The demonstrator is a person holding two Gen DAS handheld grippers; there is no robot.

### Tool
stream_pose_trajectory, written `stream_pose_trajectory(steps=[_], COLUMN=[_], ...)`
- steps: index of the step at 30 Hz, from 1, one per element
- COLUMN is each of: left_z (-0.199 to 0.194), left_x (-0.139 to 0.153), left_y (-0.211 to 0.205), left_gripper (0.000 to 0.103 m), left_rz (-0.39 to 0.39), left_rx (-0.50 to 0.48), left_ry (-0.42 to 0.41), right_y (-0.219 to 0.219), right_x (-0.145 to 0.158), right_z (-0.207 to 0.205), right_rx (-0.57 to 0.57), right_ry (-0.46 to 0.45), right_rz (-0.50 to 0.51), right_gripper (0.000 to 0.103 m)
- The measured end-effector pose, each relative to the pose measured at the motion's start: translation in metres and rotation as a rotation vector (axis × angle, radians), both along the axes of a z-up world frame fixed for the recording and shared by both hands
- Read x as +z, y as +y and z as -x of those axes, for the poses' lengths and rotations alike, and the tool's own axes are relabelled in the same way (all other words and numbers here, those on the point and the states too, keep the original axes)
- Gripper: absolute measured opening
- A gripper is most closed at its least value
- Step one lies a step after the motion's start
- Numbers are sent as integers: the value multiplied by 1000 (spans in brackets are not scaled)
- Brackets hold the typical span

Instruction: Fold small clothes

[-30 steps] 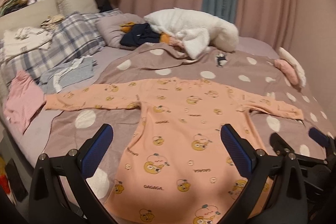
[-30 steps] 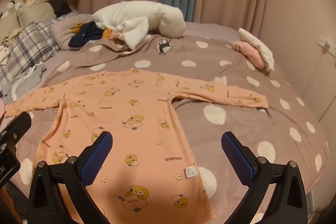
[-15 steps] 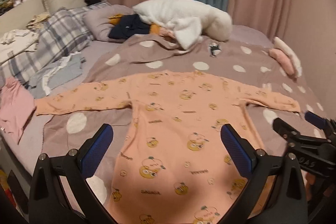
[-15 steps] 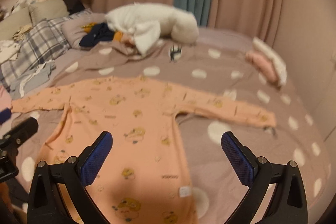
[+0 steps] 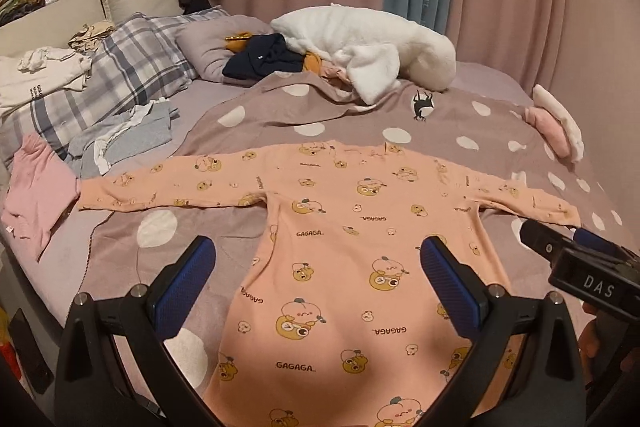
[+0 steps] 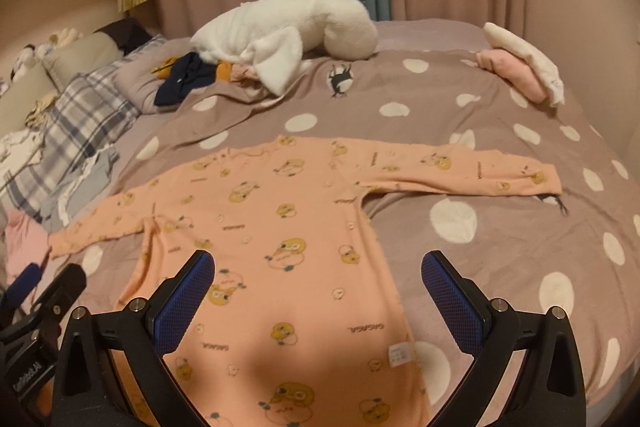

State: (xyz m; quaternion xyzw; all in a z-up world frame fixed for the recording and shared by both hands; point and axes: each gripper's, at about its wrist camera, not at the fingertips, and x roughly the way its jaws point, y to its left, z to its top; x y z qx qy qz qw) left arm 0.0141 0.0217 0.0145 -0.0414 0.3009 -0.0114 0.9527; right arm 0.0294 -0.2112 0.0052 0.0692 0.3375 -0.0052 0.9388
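Observation:
A peach long-sleeved top [image 5: 340,239] [image 6: 256,227] with cartoon prints lies flat on the dotted brown blanket [image 5: 280,111] [image 6: 500,239], both sleeves spread out sideways. My left gripper [image 5: 320,279] hovers open above the top's lower body, with nothing between its blue pads. Over the top's right half my right gripper [image 6: 320,291] is also open and empty. In the left wrist view the right gripper [image 5: 576,247] shows at the right edge, just below the right cuff. The left gripper [image 6: 44,287] shows at the lower left of the right wrist view.
A white plush blanket [image 5: 368,47] and dark clothes [image 5: 260,61] lie at the far side of the bed. Folded pink and white items [image 5: 556,127] sit at the right. Plaid pillow [image 5: 100,83], grey garment [image 5: 128,137] and pink garment [image 5: 32,187] lie at the left. Curtains behind.
Both grippers have shifted slightly over the top while staying open; the right gripper has moved up closer to the right sleeve's cuff. The top itself has not moved.

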Motion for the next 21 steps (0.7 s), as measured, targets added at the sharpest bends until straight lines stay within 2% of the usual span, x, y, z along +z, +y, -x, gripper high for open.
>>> stream_pose_trajectory(steps=[3,21], left_z=[3,1], left_x=[3,-2], left_y=[2,-10], left_gripper=[102,102], left_rz=[10,-18], left_rx=[25,-5], left_ry=[-33,-18], right_y=[-1,-3], right_x=[-1,1], right_z=[2,9], right_rx=[-14,3], right_ry=[7,-2], right_rz=[15,23], right_gripper=[103,103])
